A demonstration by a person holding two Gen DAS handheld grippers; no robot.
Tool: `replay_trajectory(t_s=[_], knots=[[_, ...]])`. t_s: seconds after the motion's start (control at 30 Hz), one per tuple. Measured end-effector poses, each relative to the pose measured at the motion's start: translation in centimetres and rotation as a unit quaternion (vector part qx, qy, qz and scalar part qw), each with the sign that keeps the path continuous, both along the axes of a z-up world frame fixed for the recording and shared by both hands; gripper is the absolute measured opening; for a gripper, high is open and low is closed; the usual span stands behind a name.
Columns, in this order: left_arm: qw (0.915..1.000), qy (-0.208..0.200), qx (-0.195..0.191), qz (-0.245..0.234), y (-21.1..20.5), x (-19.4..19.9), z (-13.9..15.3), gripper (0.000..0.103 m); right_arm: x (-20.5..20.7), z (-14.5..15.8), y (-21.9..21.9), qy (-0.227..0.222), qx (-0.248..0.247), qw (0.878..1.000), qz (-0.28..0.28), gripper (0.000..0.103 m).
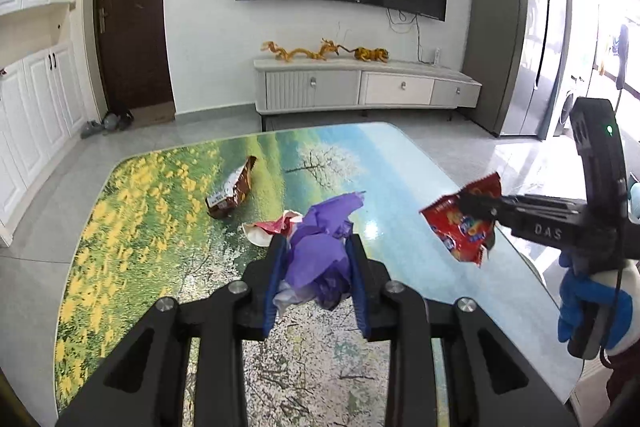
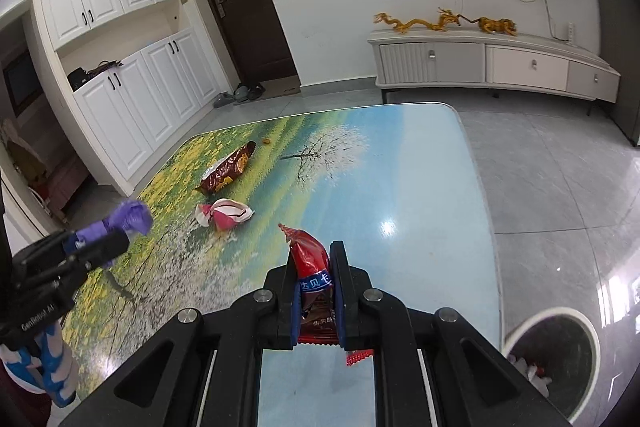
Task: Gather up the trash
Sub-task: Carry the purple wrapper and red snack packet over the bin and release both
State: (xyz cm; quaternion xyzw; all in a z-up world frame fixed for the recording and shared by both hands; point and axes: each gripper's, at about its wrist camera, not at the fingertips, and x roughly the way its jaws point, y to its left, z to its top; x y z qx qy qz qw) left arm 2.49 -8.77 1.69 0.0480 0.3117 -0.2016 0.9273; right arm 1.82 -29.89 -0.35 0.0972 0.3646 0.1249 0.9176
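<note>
My left gripper (image 1: pixel 316 247) is shut on a crumpled purple wrapper (image 1: pixel 320 243) and holds it above the table (image 1: pixel 400 163). It also shows at the left of the right wrist view (image 2: pixel 100 239). My right gripper (image 2: pixel 314 263) is shut on a red snack wrapper (image 2: pixel 310 259), held above the table's right side; it shows in the left wrist view (image 1: pixel 464 223) too. A brown snack bag (image 1: pixel 234 189) and a crumpled red-and-white wrapper (image 1: pixel 268 229) lie on the table beyond the left gripper.
A white-rimmed trash bin (image 2: pixel 552 359) with some trash inside stands on the floor by the table's right near corner. A TV cabinet (image 1: pixel 360 87) stands at the far wall, white cupboards (image 2: pixel 132 95) at the left.
</note>
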Motion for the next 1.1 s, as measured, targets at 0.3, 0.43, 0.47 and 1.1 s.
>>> replay_trajectory(t_s=[0.3,0.43,0.47,1.1], knots=[[0.9995,-0.031,0.001,-0.006,-0.2,-3.5,2.0,0.028,-4.1,2.1,-0.1,-0.021,0.005,1.0,-0.022,0.012],[0.9991,-0.042,0.007,-0.01,-0.7,-4.6,2.4,0.028,-5.4,2.8,-0.6,-0.03,0.005,0.999,-0.028,0.012],[0.999,-0.043,0.009,-0.011,-0.8,-4.8,2.5,0.028,-5.7,2.9,-0.9,-0.033,0.006,0.999,-0.03,0.012],[0.9838,0.044,0.035,-0.17,-16.4,-3.7,1.9,0.029,-11.4,0.6,-16.2,-0.042,0.028,0.981,-0.188,0.012]])
